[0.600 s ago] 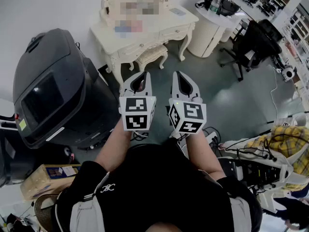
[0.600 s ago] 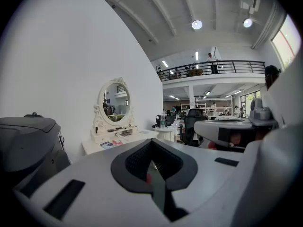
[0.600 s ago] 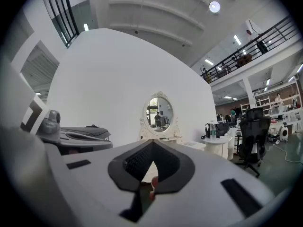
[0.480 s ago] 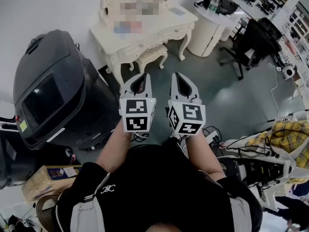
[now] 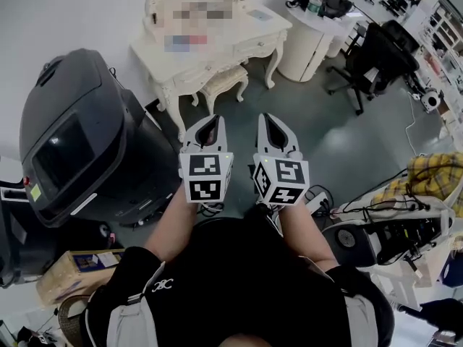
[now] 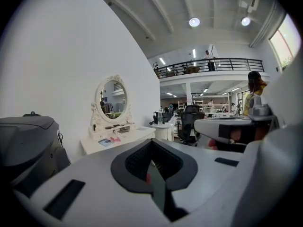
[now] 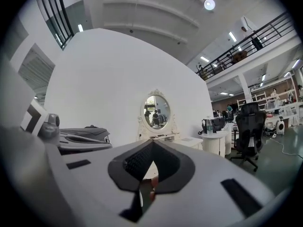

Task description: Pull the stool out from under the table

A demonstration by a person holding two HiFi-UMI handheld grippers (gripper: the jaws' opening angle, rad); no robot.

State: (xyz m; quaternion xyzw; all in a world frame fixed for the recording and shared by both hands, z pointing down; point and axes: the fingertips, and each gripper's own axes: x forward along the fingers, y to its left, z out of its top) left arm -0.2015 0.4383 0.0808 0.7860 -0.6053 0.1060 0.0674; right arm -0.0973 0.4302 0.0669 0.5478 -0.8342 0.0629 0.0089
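- stool is on the floor, half tucked under the front edge of the white bench, not pulled out yet.
- left tool and right tool are side by side in front of me, well short of the stool, both pointing toward it.
- i read both tools as closed: jaws together, nothing gripped.
- oval mirror stands on the bench.
- big dark machine left of the bench, black office chair off to the right.

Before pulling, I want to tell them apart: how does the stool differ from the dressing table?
The stool is lower and smaller than the dressing table. The stool has a padded seat; the dressing table carries an oval mirror. Both are cream with curved legs.
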